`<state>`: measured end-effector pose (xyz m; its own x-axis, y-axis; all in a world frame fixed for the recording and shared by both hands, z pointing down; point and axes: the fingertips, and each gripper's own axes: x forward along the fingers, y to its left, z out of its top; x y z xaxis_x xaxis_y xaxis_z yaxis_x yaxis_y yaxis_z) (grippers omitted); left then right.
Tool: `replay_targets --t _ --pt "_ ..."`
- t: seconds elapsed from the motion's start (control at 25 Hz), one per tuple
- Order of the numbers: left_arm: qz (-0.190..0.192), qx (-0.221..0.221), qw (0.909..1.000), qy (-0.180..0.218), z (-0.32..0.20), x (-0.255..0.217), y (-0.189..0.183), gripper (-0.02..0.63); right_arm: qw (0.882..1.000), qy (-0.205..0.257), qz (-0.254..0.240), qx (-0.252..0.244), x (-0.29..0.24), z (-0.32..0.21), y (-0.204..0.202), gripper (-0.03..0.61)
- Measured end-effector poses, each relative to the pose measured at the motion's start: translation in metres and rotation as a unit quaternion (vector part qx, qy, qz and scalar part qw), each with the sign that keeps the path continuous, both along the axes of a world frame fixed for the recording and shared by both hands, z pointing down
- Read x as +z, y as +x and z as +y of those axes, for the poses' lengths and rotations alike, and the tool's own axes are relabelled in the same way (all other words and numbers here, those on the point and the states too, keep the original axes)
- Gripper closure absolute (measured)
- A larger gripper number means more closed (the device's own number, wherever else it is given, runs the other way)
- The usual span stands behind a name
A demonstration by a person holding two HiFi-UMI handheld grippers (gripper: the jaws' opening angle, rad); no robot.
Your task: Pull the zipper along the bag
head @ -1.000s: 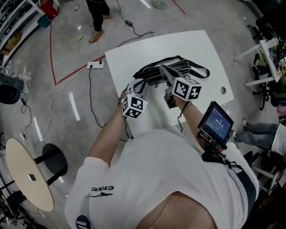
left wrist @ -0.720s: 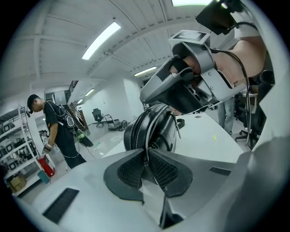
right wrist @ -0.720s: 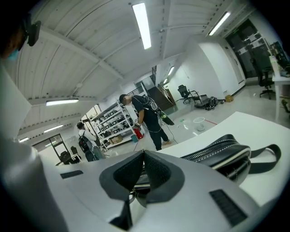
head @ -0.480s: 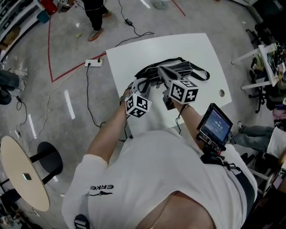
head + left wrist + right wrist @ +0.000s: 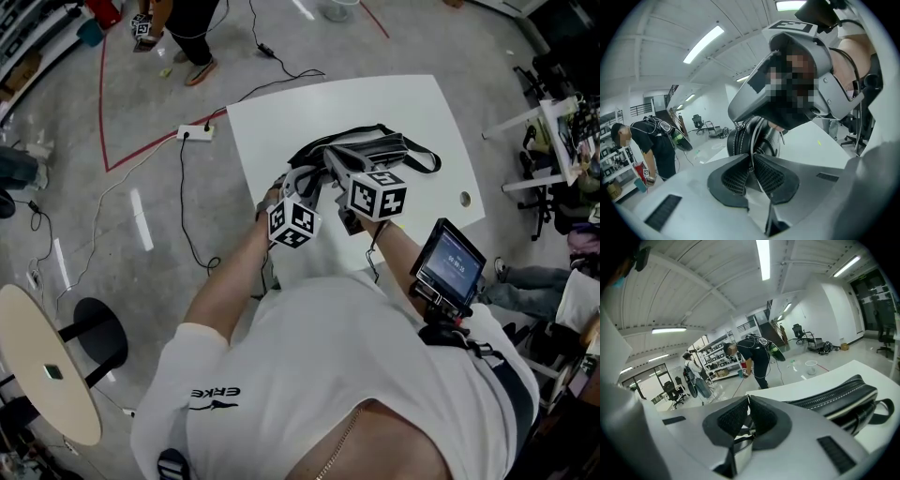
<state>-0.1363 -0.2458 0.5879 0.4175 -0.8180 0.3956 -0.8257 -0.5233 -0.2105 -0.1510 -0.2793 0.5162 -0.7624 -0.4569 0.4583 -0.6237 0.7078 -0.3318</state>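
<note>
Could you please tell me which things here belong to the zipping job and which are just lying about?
For the job:
- bag and its zip
- left gripper, shut on a thin strip of the bag
- right gripper, jaws together
- table under the bag

Lying about:
- power strip on the floor
- round table
- bin
</note>
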Motion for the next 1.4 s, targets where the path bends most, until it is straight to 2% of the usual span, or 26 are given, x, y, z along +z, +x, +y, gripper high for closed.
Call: replay_targets --t 0.48,0.68,0.96,1.2,1.4 --pt "0.005 0.002 1.0000 0.005 0.003 -0.002 0.004 0.599 1.000 -0.002 0.014 -0.018 0.009 0.008 -0.007 0.565" --pt "0.006 -0.004 1.0000 0.006 0.005 -0.006 0.001 0.600 0.997 0.037 0.037 -0.047 0.006 0.016 -0.012 0.561" --pt "0.023 -0.027 0.9993 -0.011 0.007 0.006 -0.013 0.600 0.993 0.057 0.065 -0.082 0.014 0.018 -0.018 0.492" --pt "0.053 -0.063 0.9964 -0.019 0.027 0.009 -0.025 0.600 0.990 0.085 0.080 -0.080 0.009 0.035 -0.005 0.491" --pt "0.088 -0.083 0.9926 -0.009 0.057 -0.007 -0.019 0.600 0.982 0.153 0.106 -0.042 -0.009 0.061 0.032 0.491"
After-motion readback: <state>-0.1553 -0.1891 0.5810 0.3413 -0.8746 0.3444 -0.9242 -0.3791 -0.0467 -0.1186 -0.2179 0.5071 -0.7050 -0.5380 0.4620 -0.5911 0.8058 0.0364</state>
